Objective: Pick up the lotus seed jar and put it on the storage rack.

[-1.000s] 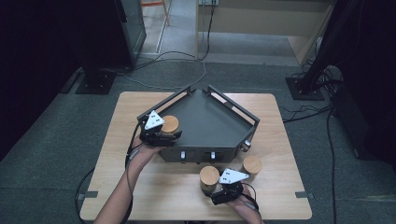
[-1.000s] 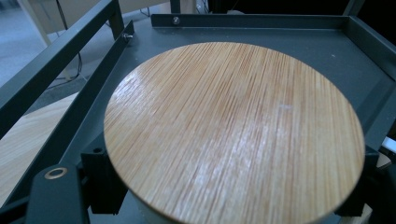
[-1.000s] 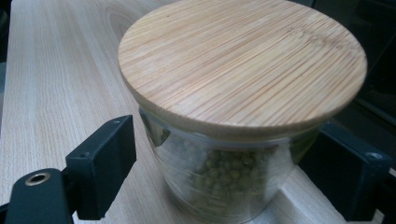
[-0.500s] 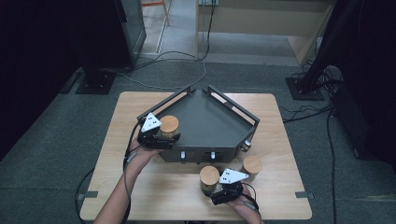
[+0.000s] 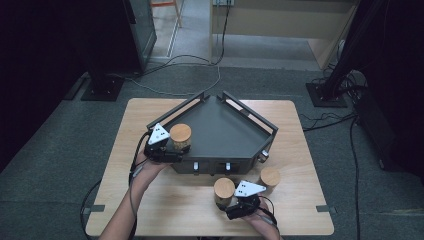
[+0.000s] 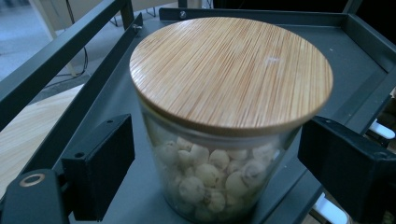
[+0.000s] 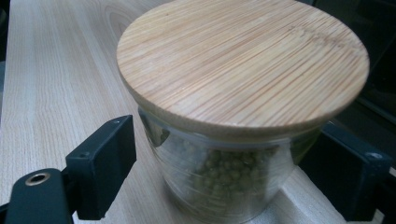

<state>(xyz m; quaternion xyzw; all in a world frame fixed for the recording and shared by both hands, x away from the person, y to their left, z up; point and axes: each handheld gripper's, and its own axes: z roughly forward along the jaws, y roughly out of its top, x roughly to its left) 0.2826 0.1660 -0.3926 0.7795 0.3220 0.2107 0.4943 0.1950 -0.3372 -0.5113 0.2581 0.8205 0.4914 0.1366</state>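
No legible text, label, brand, number or sign found on any surface inspected. The bamboo lid of the jar of pale round pieces (image 6: 219,135) carries wood grain alone, no print. The lid of the jar of green pellets (image 7: 233,154) is likewise unmarked, and its glass wall bears no label. The dark metal tray (image 5: 225,131) and the wooden table (image 5: 150,210) show no markings at this resolution. The grey plates on both grippers show small dark spots, not readable characters.
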